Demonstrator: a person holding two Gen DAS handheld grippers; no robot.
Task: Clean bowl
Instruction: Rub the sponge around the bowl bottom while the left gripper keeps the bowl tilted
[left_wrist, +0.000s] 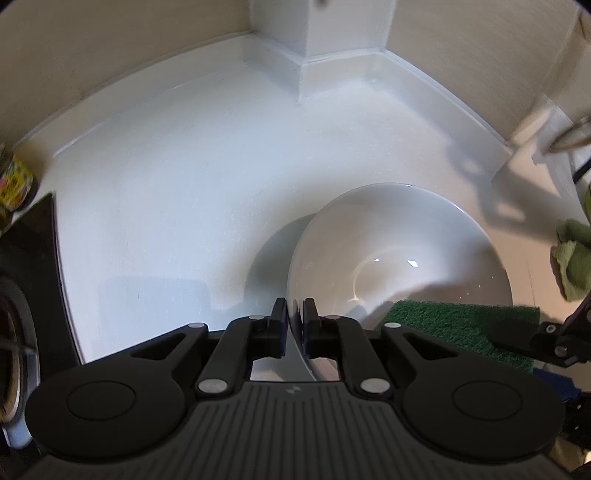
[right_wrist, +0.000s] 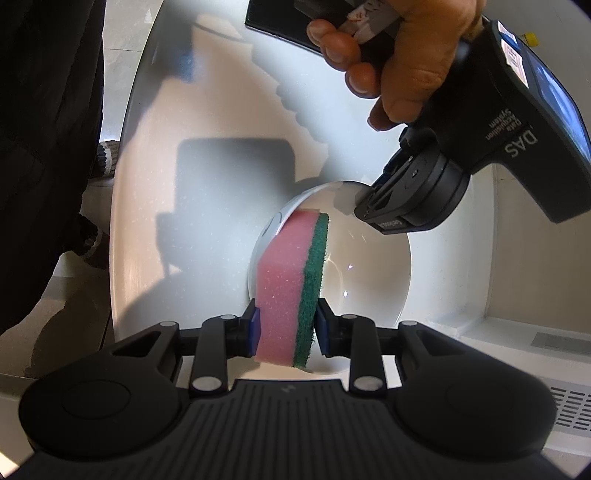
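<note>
Left wrist: bowl (left_wrist: 399, 251) rim between tongs (left_wrist: 294, 317).

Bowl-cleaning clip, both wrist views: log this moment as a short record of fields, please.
surface: white counter
bowl: white bowl, empty, tilted up on its edge
left gripper: left gripper astride the bowl's rim, one finger inside and one outside
right gripper: right gripper shut on sponge
sponge: pink with green scrub side, sponge reaching into the bowl
nearby: green cloth at the right edge of the left wrist view
stage: wiping the bowl's inside
</note>
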